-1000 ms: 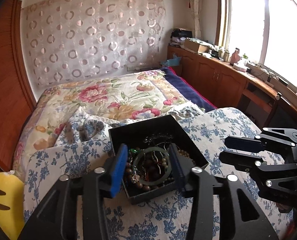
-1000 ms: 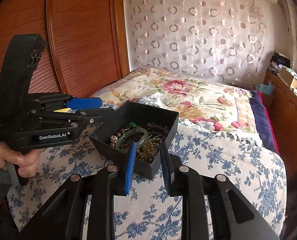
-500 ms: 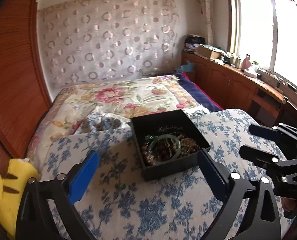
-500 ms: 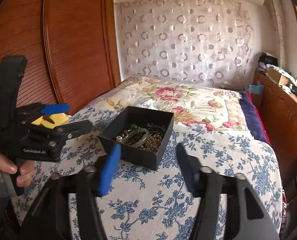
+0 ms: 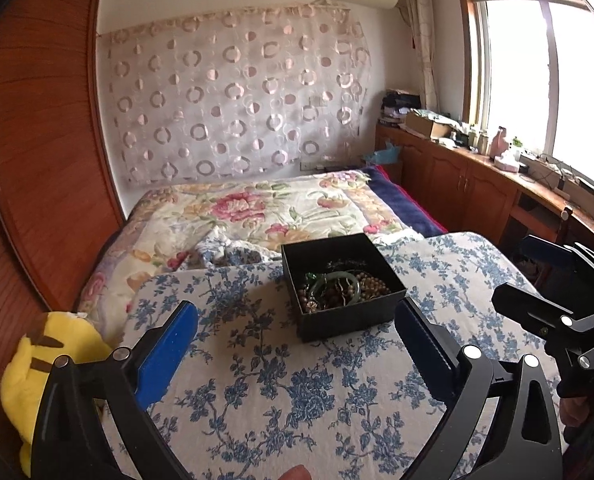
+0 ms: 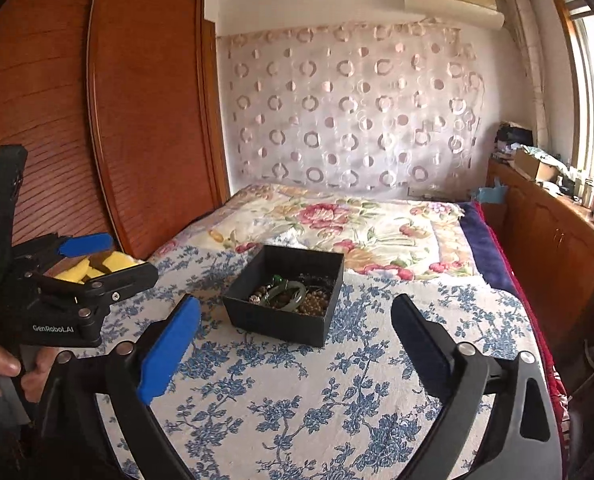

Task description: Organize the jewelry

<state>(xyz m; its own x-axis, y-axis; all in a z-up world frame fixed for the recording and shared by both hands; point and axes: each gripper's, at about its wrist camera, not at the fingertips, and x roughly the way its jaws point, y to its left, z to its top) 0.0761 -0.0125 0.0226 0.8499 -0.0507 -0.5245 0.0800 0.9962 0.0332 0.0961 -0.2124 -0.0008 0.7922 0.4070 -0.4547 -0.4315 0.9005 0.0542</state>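
Black box (image 5: 343,280) sits on the blue-flowered bedspread (image 5: 297,400), dead ahead of both grippers, neither clearly nearer. Left gripper (image 5: 295,344) is wide open and empty; right gripper (image 6: 295,340) has just been opening, nothing between. Green bangle (image 6: 287,292) lies inside.

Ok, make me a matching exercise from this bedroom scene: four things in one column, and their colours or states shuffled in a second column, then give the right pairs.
Things
1. jewelry box
2. plush toy
3. bangle
4. left gripper

Colours or states
A. yellow, at the bed's edge by the wardrobe
B. green, lying on the beads in the box
C. black, lid off, standing on the blue-flowered bedspread
D. jaws wide open, nothing between them

Right pairs: 1-C, 2-A, 3-B, 4-D
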